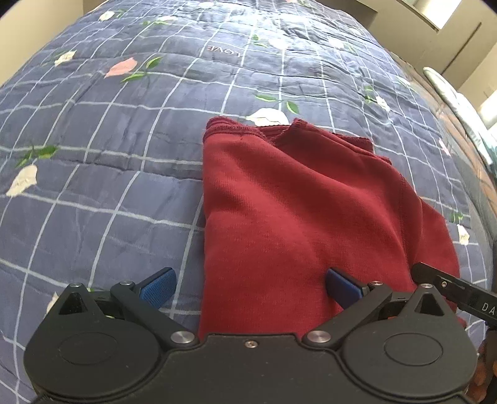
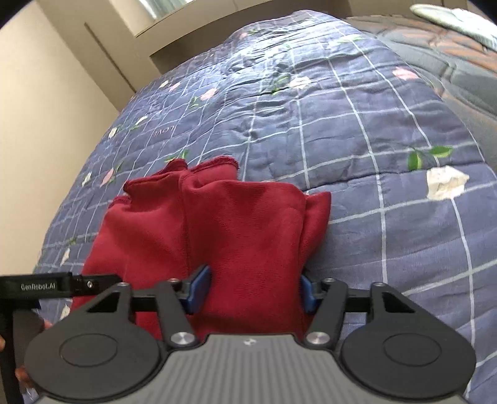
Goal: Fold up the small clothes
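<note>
I'm running both tools low over the near edge of the dark red knit garment (image 1: 295, 211). Left gripper (image 1: 251, 284) is sitting wide open, its left blue pad (image 1: 160, 284) hanging over bare quilt and its right one over red cloth, so the garment's left fold line is running straight ahead between them. Nothing is being pinched there.

Right gripper (image 2: 250, 290) is also spread, jaws straddling a raised ridge of the red cloth; the pads look close to the fabric on both sides, but I'm not reading a closed pinch.

Progress, my judgement: the garment is already lying doubled into a rough rectangle, layers stacked, ragged hems bunching at the end farthest from both tools. The far edges are sitting uneven and the right side is humping up, so I'm expecting at least one more fold plus flattening.

Beyond it, a blue-grey quilted bedspread with a white grid and rose print (image 1: 108, 130) is stretching away ahead. Past that, cream walls (image 2: 46, 108) and a grey-patterned pillow (image 2: 456, 18) at the far right.
</note>
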{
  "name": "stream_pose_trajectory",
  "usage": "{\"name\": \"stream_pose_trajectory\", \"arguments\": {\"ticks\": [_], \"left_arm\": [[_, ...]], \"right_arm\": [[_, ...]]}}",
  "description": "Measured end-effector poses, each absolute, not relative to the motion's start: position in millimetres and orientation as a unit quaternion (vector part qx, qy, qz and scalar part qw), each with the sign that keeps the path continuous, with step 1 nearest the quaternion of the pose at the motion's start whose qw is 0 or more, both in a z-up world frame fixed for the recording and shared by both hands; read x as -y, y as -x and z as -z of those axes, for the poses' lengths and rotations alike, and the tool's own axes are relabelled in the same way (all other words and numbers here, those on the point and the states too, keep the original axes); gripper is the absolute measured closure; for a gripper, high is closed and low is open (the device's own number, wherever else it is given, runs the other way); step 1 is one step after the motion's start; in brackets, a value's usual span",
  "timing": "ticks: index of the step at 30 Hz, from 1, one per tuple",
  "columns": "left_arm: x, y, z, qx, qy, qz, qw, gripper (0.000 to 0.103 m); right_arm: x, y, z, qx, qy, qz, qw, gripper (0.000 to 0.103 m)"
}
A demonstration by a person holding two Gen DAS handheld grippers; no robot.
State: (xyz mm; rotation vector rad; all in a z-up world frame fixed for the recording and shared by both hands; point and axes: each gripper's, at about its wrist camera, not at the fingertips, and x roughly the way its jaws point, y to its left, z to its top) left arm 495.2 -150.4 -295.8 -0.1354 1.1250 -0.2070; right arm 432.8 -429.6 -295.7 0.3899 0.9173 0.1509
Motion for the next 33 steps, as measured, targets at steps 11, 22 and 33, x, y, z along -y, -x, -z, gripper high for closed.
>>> {"name": "stream_pose_trajectory", "arguments": {"ticks": [11,22,33], "left_arm": [[149.7,-497.9,296.7,-0.538,0.066,0.105,0.834,0.001],[145.7,-510.2,303.1,-0.573,0.098,0.106,0.806,0.001],[155.9,-510.2,295.2,-0.577,0.104,0.136,0.798,0.016]], "right_arm": [[422.1,-431.3,292.9,-0.437,-0.18,-0.054,0.879,0.049],[408.7,-434.4,288.2,-0.445,-0.169,-0.012,0.88,0.051],[401.3,-426.7,279.9,-0.427,-0.174,0.012,0.887,0.071]]}}
